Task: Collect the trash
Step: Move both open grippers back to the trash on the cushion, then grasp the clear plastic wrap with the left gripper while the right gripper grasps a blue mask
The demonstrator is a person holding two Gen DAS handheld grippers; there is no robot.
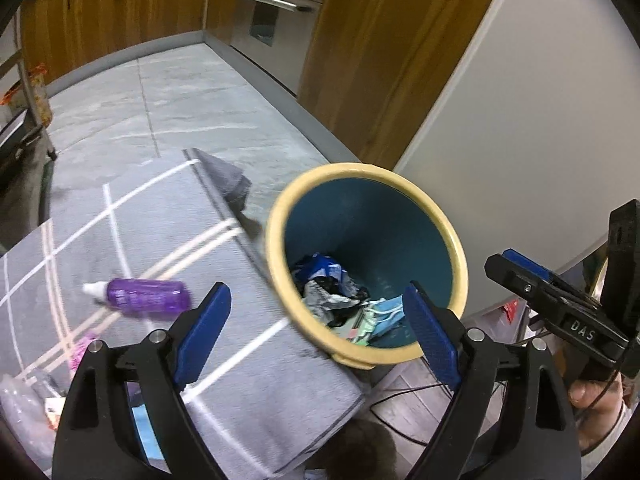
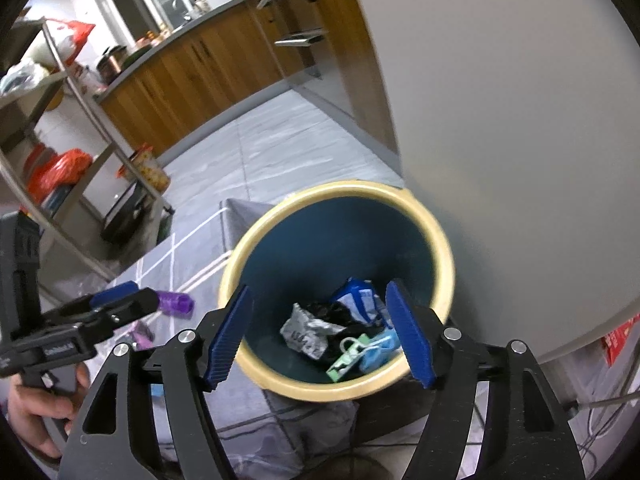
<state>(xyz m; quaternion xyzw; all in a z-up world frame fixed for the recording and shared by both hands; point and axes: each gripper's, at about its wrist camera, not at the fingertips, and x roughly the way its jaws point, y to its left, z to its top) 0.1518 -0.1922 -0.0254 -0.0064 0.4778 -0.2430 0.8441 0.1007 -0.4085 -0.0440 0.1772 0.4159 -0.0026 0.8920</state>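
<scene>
A teal bin with a cream rim (image 1: 360,170) (image 2: 340,190) stands at the edge of a grey rug. Inside lie a blue-and-white wrapper (image 1: 324,268) (image 2: 358,294), a crumpled silver wrapper (image 2: 308,330), a green-and-white pack (image 2: 346,356) and a light blue mask (image 1: 386,310). My left gripper (image 1: 318,336) hangs open over the bin's near left rim, nothing between its pads. My right gripper (image 2: 320,334) is open above the bin's mouth, also empty. A purple bottle (image 1: 148,296) (image 2: 174,302) lies on the rug to the left.
The grey rug (image 1: 256,392) has white lines; a pink scrap (image 1: 80,350) and clear plastic (image 1: 20,396) lie at its left. A white wall (image 1: 520,140) is behind the bin. Wooden cabinets (image 1: 120,12), a metal rack (image 2: 80,92) and floor cables (image 1: 404,396) surround it.
</scene>
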